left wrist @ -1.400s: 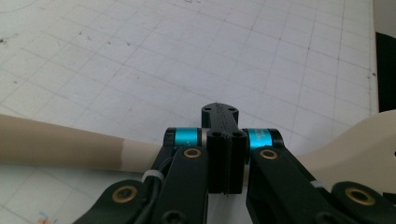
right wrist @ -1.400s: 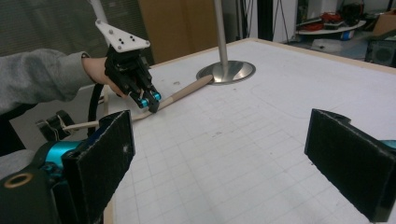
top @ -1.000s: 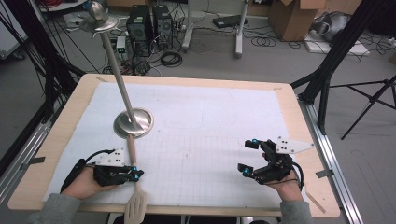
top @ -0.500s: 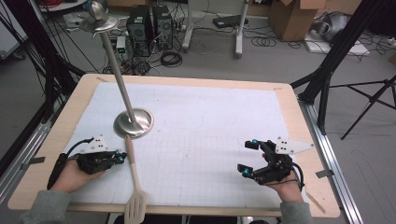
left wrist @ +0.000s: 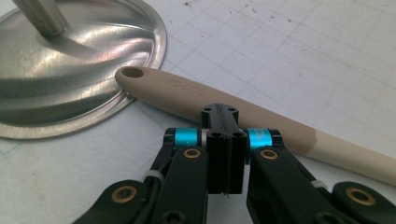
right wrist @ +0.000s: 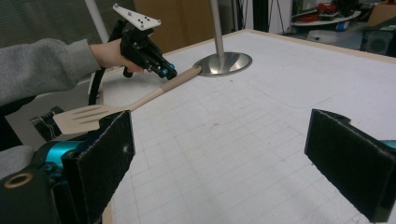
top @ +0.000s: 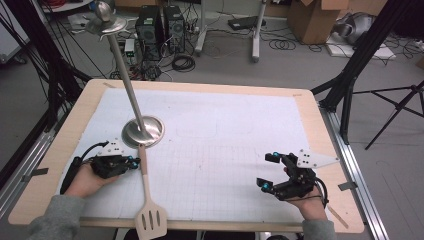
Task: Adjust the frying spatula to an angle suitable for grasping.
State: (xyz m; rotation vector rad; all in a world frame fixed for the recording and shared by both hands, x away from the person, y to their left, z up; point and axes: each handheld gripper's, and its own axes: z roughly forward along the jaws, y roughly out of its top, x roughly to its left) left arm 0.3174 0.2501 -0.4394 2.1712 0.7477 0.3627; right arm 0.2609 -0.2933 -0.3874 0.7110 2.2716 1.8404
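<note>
Right, high view: beige slotted spatula (top: pixel 145 192) lies on the gridded mat (top: pixel 225 145), handle tip against the steel stand base (top: pixel 143 132), blade hanging over the table's near edge. Left gripper (top: pixel 134 162) sits just beside the handle, jaws closed, empty. Right gripper (top: pixel 265 170) is well apart, jaws spread wide, empty.

Left gripper view: closed jaws touch or nearly touch the handle side; can't tell which. Embossed lettering near the hang hole (left wrist: pixel 132 73), not readable.

Right gripper view: both pads apart, nothing between them.

Risk: closed jaws can only nudge. A sideways push could pivot the spatula and tip the overhanging blade off the edge.
</note>
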